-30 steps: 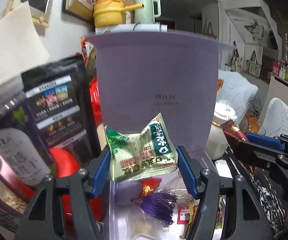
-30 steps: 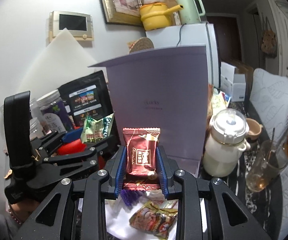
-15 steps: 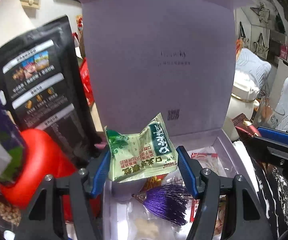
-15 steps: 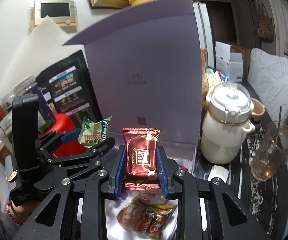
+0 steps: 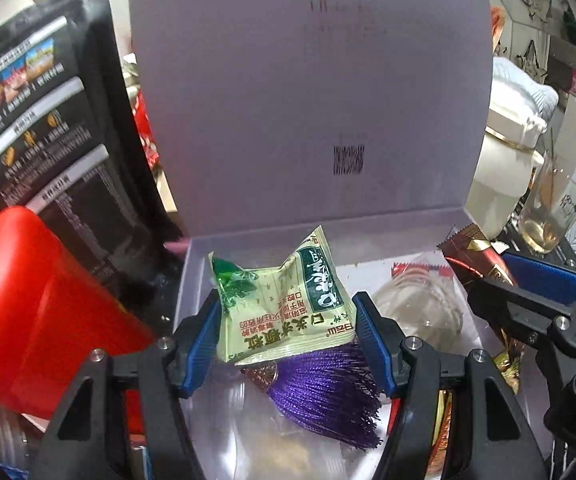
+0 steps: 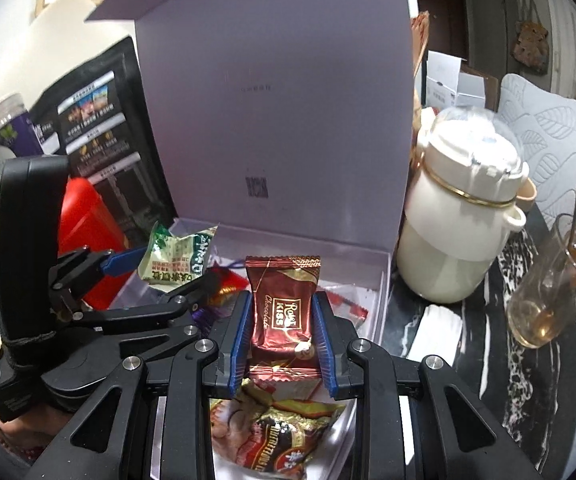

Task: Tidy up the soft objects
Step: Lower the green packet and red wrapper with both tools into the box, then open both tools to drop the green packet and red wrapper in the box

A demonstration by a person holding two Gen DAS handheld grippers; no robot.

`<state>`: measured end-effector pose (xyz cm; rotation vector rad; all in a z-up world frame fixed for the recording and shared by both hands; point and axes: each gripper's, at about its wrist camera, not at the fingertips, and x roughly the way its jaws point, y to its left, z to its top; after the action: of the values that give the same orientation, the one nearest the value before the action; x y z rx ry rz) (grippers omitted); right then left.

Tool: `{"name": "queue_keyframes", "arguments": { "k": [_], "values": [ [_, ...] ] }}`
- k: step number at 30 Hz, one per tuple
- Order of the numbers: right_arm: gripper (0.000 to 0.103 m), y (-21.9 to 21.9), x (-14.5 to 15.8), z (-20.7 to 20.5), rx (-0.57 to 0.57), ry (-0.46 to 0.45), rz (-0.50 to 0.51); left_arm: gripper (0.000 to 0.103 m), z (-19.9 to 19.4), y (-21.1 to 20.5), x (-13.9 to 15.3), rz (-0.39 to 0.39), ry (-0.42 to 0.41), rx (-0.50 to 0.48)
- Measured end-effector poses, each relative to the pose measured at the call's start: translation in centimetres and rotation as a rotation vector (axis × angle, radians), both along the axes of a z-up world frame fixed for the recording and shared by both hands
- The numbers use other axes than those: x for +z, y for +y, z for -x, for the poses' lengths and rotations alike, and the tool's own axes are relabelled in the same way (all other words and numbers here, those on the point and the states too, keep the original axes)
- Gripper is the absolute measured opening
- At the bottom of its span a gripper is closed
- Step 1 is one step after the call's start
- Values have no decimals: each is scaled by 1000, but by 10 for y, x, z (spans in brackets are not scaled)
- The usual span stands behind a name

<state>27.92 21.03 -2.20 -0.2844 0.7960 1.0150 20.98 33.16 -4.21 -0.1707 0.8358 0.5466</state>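
My left gripper [image 5: 288,316] is shut on a green and cream snack packet [image 5: 284,308], held just above the open lilac box [image 5: 192,268]. The packet also shows in the right wrist view [image 6: 176,258]. My right gripper [image 6: 282,320] is shut on a dark red chocolate packet [image 6: 282,304], over the box's right side [image 6: 381,276]. The box lid [image 6: 272,120] stands upright behind. Inside lie a purple tassel [image 5: 327,392], a clear wrapped sweet [image 5: 419,304] and a brown and gold candy packet [image 6: 276,436].
A red tin [image 5: 40,320] and a black snack bag [image 5: 48,128] stand left of the box. A white lidded jar [image 6: 459,216] and a glass with a spoon [image 6: 551,284] stand to its right on the dark marbled table [image 6: 487,360].
Both grippers have moved forward and down toward the open box, each still holding its packet. The box interior now fills more of both views.
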Motion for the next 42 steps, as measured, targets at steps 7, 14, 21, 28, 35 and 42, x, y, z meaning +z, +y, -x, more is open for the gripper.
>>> {"name": "queue_keyframes", "arguments": {
  "k": [7, 14, 21, 28, 35, 42],
  "values": [
    [29, 7, -18, -7, -9, 12, 57, 64, -3, 5, -1, 7, 1, 17],
    [30, 16, -30, -15, -11, 37, 106, 64, -10, 0, -3, -12, 23, 26],
    [31, 17, -32, -13, -21, 46, 117, 65, -16, -2, -5, -4, 45, 42],
    [48, 10, -26, -17, -49, 42, 105, 66, -27, -1, -2, -17, 53, 47],
    [48, -2, -9, -19, -70, 13, 78, 71, -29, -2, 11, -4, 13, 54],
    [48, -17, 10, -20, -93, 0, 52, 90, -23, 4, 16, 28, 8, 52]
  ]
}}
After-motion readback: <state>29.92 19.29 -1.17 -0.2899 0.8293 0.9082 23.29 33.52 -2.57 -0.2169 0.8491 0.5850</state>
